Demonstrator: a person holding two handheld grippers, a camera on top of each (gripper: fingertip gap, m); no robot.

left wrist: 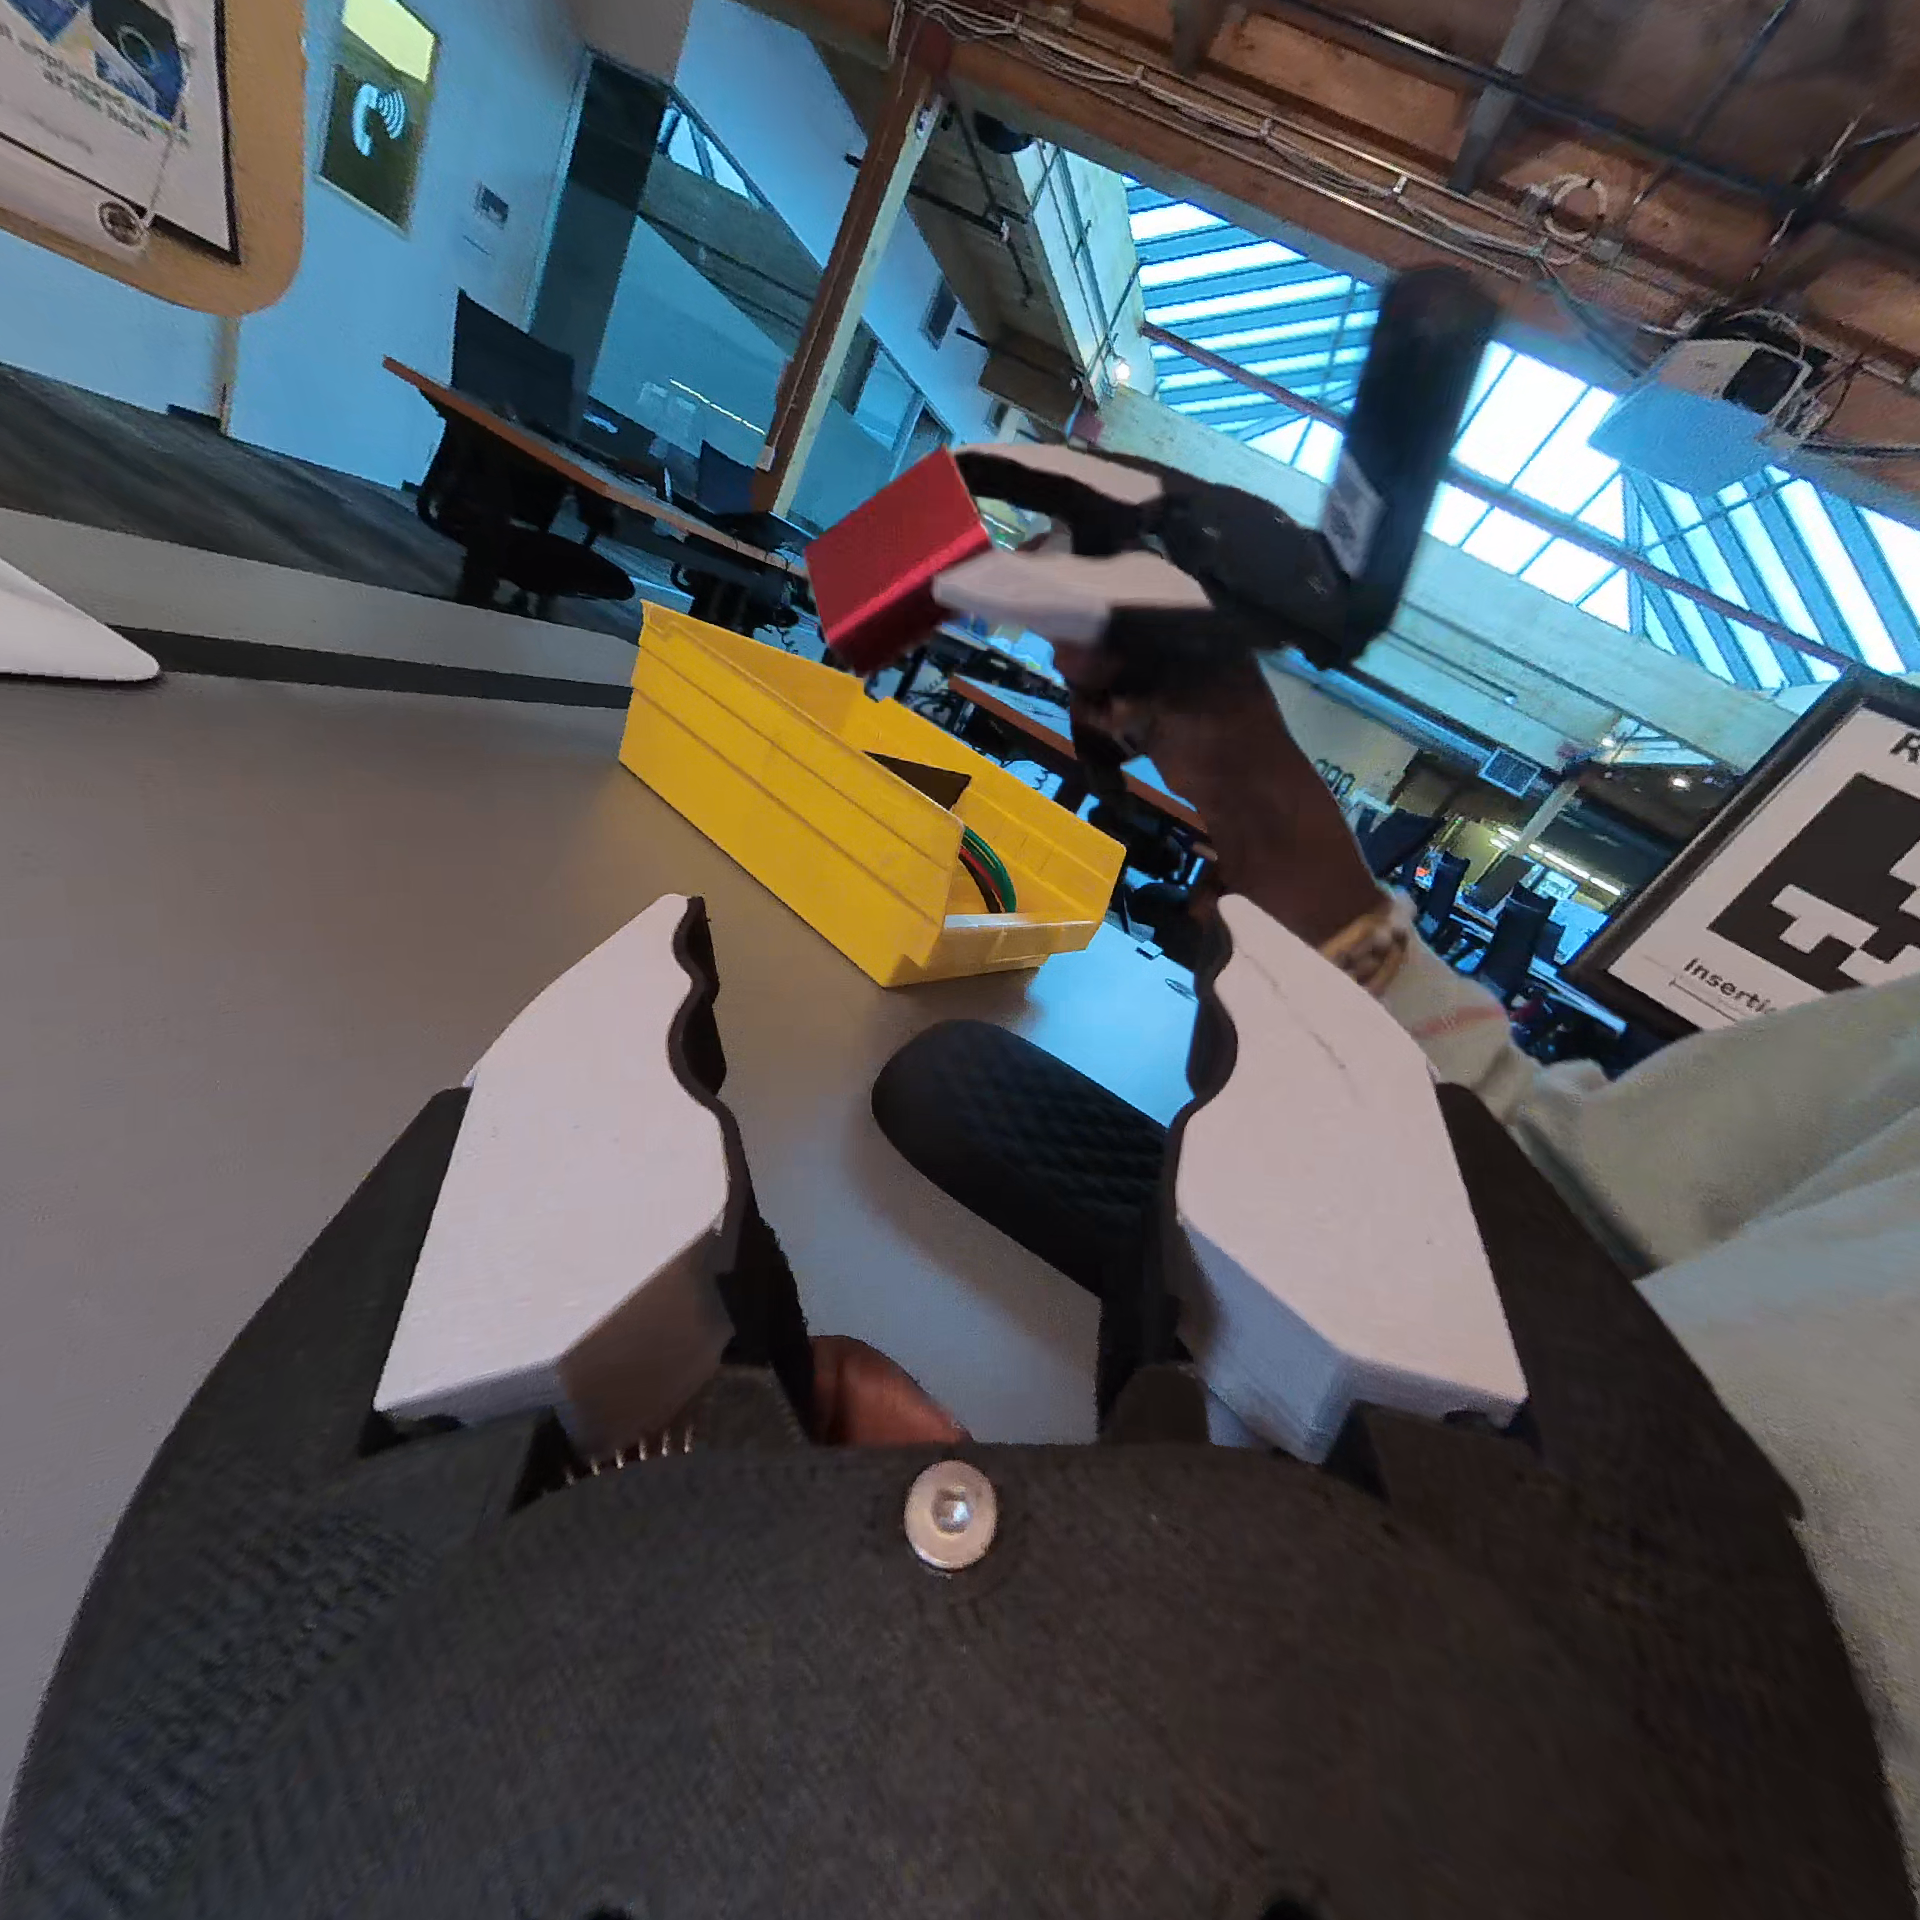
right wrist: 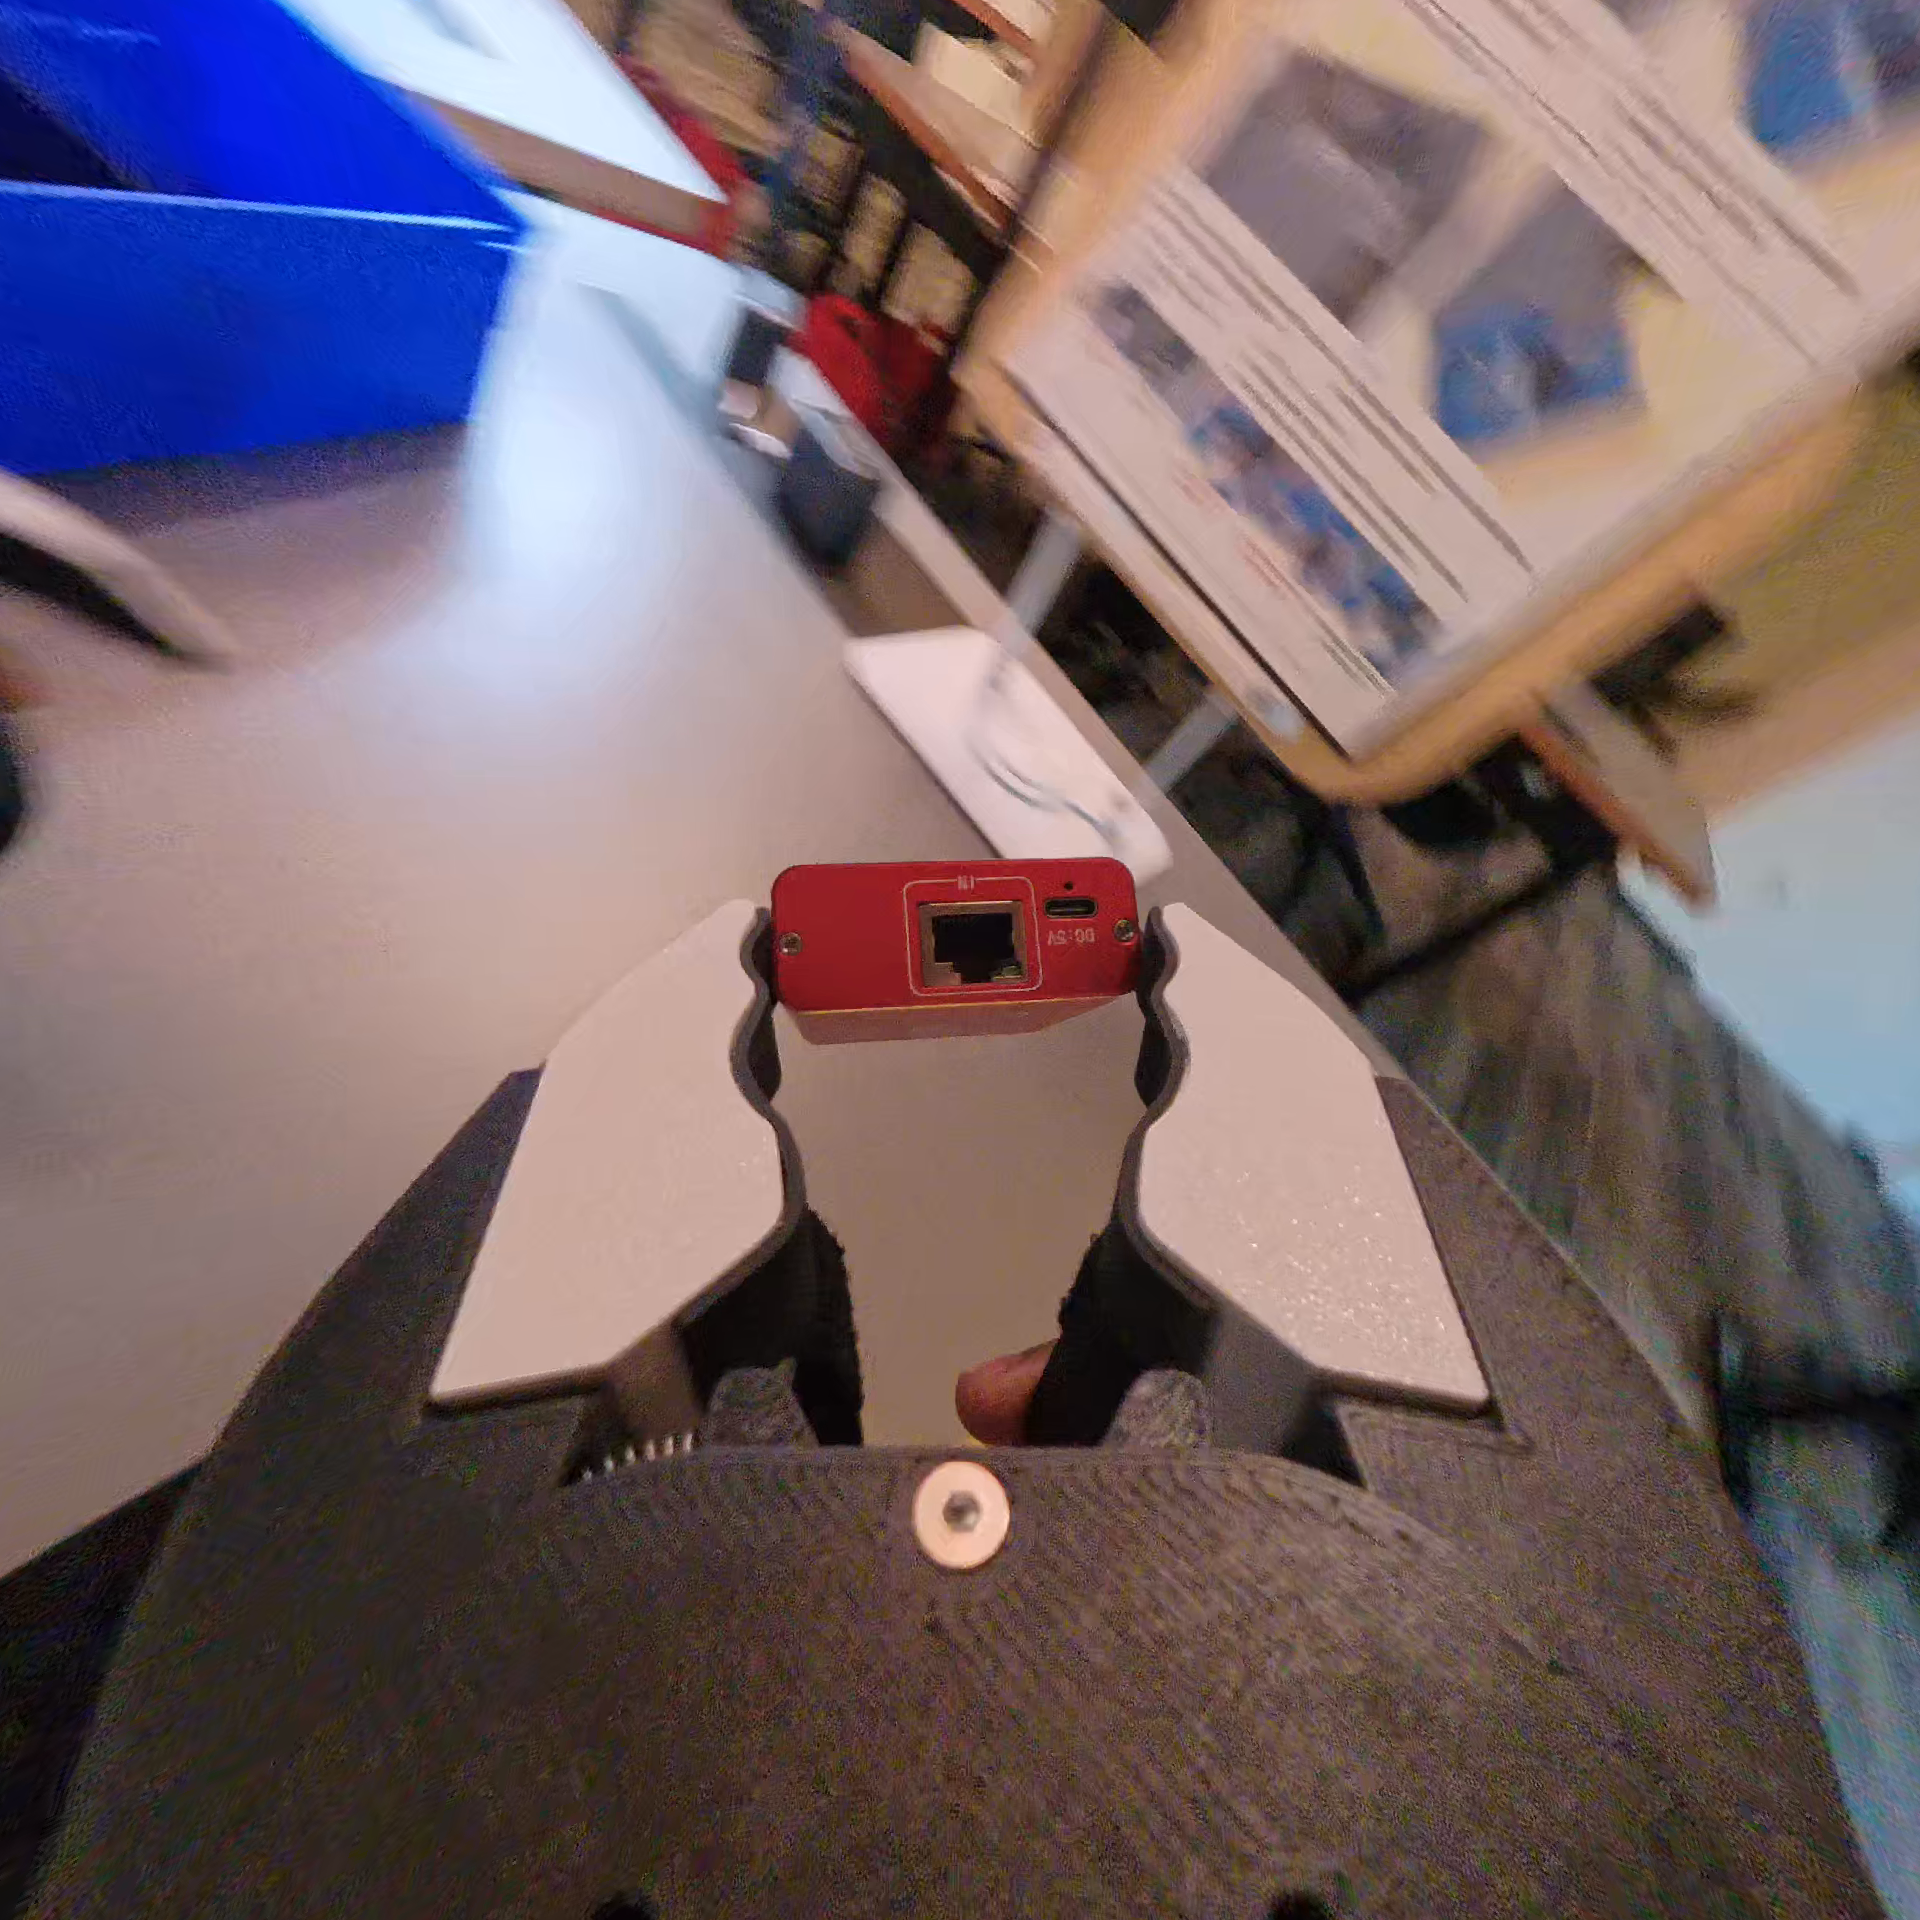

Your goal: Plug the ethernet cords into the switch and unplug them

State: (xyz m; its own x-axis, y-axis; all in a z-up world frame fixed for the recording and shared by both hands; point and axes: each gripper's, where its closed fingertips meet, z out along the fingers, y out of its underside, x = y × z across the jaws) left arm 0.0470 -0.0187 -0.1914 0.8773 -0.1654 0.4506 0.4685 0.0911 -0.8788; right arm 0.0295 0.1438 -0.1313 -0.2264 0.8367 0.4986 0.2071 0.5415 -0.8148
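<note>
My right gripper [right wrist: 954,940] is shut on a small red switch [right wrist: 954,935], gripping its two short sides, with one ethernet port and a small port facing the camera. In the left wrist view the same red switch [left wrist: 894,561] is held in the air by the right gripper [left wrist: 961,545], above a yellow bin [left wrist: 831,800]. Red, green and white cords [left wrist: 987,873] lie inside the bin. My left gripper [left wrist: 956,956] is open and empty, low over the grey table [left wrist: 312,935], in front of the bin.
A black textured handle-like object [left wrist: 1023,1143] lies between my left fingers. A person's hand and pale sleeve [left wrist: 1507,1091] are at the right. A white pad [right wrist: 997,748] lies near the table's edge, and a blue bin [right wrist: 229,312] stands at the far left.
</note>
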